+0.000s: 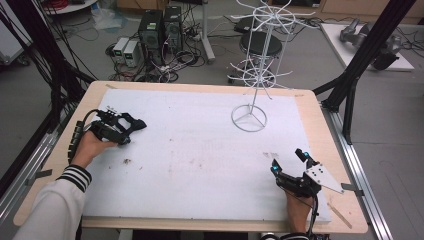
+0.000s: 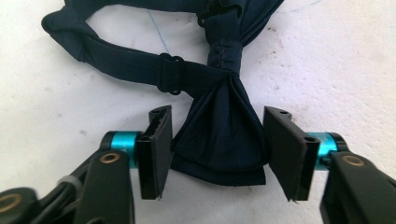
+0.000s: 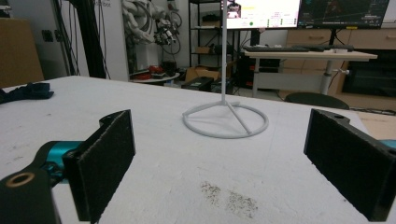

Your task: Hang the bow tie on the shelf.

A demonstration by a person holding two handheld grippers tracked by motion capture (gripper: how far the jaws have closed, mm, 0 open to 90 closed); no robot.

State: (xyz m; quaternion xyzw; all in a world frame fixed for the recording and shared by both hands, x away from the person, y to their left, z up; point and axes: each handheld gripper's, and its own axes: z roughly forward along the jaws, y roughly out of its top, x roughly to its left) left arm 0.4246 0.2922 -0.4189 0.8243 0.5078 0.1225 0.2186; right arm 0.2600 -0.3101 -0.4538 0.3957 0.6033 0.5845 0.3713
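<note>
So the left gripper (image 2: 217, 154) sat spread around one wing of the dark navy fabric bow tie (image 2: 219, 135) at the white foam mat's (image 1: 200, 150) left edge, strap running away, right gripper (image 1: 291, 161) open, far off.

Left gripper (image 2: 217, 151) and right gripper (image 3: 233, 163) rest low, jaws spread wide

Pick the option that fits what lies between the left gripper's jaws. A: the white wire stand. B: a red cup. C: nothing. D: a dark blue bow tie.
D: in the left gripper view, the left gripper has its open jaws either side of one wing of the bow tie.
</note>
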